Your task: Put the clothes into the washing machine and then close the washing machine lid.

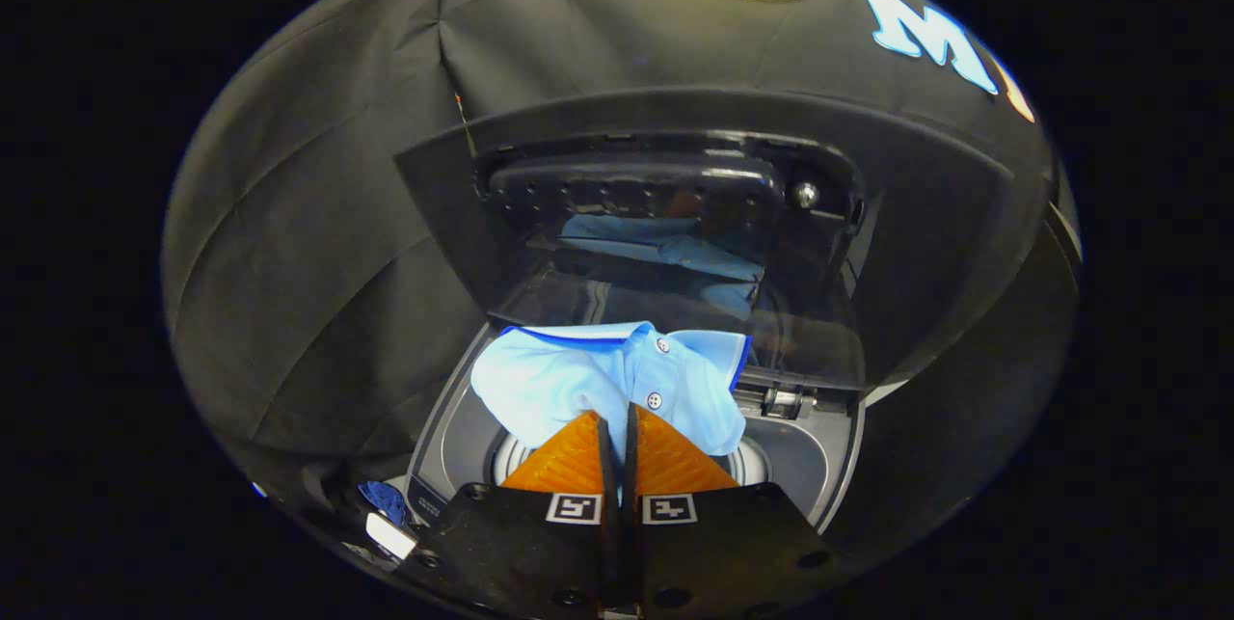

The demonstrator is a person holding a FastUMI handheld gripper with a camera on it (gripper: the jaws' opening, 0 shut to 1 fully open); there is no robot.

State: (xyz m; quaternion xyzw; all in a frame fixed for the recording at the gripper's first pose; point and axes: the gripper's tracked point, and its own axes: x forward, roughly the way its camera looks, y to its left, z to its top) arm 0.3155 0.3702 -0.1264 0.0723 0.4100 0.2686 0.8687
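While the light blue shirt (603,379) is hanging bunched over the washing machine's open tub (463,437), the gripper (617,427) is pinching it between nearly closed fingers; loading is underway. Next: lowering, releasing, then swinging down the raised lid (675,244).

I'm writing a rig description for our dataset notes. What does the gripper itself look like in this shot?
The gripper has two wedge-shaped jaws with ribbed faces that taper to narrow tips, closed together with only a thin slit between them. Each jaw sits on a flat black plate with round screw holes. A small square black-and-white marker sits at the base of each jaw. No cables are visible.
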